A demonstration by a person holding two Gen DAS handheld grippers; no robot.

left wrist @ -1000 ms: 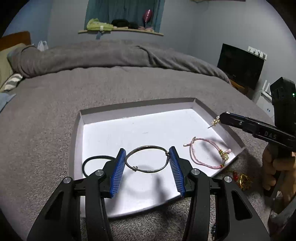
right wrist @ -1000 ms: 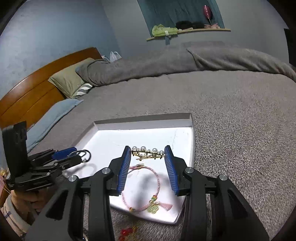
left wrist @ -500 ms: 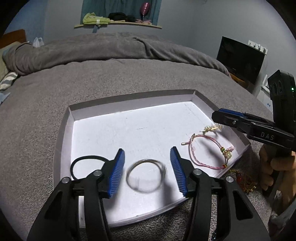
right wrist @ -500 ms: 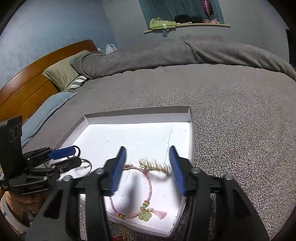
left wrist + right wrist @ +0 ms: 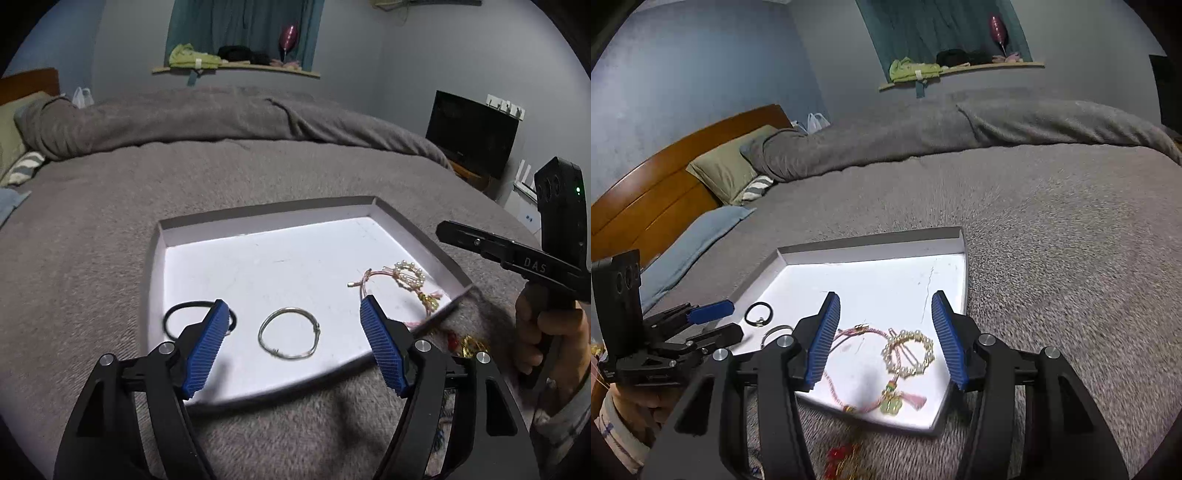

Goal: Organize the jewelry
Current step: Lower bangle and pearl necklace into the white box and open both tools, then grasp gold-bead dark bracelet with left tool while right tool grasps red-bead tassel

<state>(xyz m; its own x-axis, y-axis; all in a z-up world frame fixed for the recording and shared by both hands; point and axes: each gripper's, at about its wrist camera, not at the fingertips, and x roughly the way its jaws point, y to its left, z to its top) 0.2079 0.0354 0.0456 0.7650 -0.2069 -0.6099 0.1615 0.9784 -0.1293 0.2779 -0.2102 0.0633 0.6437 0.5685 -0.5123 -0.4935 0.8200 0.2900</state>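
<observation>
A shallow white tray lies on the grey bed; it also shows in the right wrist view. In it lie a silver bangle, a black hair tie, a pink cord bracelet and a pearl hair clip on top of the bracelet. My left gripper is open and empty above the bangle. My right gripper is open and empty above the pearl clip; it also shows in the left wrist view.
Red and gold jewelry lies on the blanket by the tray's near right corner, also in the right wrist view. Pillows and a wooden headboard are to the left. A black screen stands at the right.
My left gripper opened and dropped the silver bangle into the tray, then pulled back. My right gripper opened and released the pearl clip onto the pink bracelet.
</observation>
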